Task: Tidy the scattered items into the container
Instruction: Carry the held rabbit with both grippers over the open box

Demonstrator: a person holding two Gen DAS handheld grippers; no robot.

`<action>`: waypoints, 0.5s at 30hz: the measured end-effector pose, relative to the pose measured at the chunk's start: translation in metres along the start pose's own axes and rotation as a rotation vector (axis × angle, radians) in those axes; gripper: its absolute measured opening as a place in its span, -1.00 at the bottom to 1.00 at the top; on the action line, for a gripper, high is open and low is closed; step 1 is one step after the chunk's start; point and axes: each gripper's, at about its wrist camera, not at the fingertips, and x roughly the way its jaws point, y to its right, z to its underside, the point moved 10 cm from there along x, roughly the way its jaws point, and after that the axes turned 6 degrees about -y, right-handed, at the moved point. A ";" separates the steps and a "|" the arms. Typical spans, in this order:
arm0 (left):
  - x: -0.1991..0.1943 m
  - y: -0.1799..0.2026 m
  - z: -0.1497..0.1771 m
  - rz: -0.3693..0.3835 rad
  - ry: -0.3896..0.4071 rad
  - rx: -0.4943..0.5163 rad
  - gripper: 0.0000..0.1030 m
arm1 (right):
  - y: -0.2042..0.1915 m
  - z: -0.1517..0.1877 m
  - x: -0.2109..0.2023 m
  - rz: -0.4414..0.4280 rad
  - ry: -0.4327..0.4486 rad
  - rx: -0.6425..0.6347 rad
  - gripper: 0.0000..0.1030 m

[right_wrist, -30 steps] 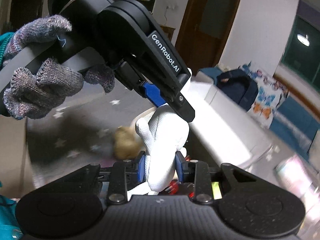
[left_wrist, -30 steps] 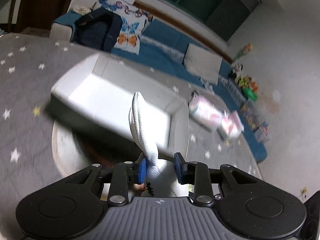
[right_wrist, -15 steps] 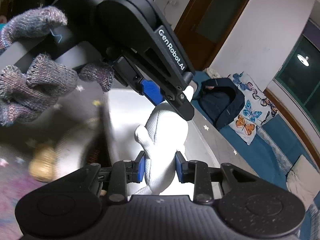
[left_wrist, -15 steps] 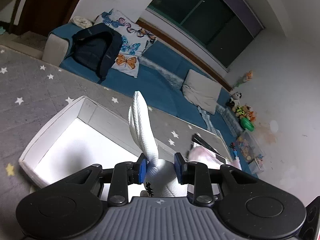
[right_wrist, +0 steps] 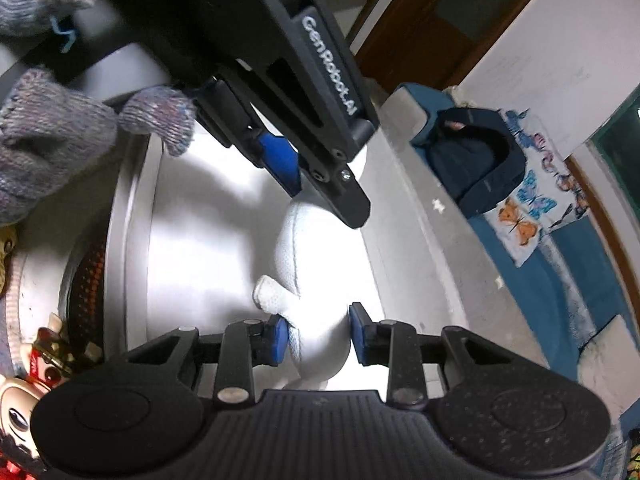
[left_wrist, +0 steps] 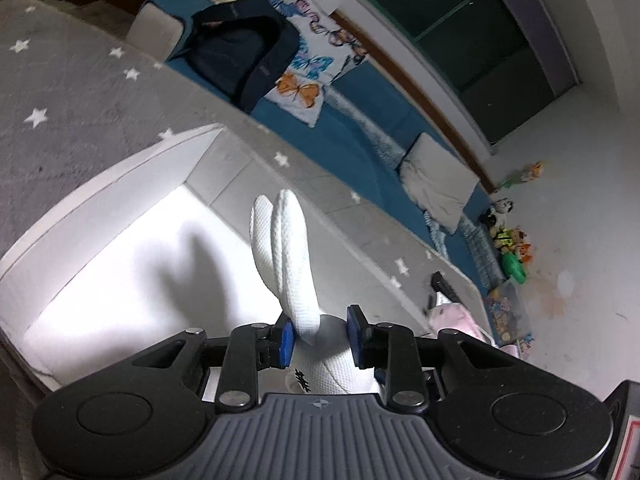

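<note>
i have the white plush rabbit (left_wrist: 296,280) pinched by both the left gripper (left_wrist: 320,336) and the right gripper (right_wrist: 318,336), hanging over the white container (left_wrist: 120,248). i'd lower it well inside the walls, then let go with both together.

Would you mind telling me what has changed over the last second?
Both grippers carried the white plush rabbit from beside the white box to above its bright interior. Unchanged: left gripper and right gripper both stay clamped on the rabbit.
</note>
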 end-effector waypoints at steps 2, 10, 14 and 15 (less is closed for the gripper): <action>0.000 -0.003 0.002 -0.016 -0.005 0.004 -0.42 | 0.001 0.002 0.004 -0.002 -0.004 -0.002 -0.26; -0.004 -0.011 0.015 -0.060 -0.023 -0.003 -0.41 | -0.003 0.011 0.012 -0.018 -0.017 0.020 -0.11; -0.006 -0.013 0.016 -0.062 -0.022 -0.019 -0.38 | -0.005 0.015 0.009 -0.027 -0.012 0.047 -0.06; -0.006 -0.012 0.016 -0.064 -0.021 -0.019 -0.38 | -0.005 0.016 0.008 -0.028 -0.008 0.054 -0.04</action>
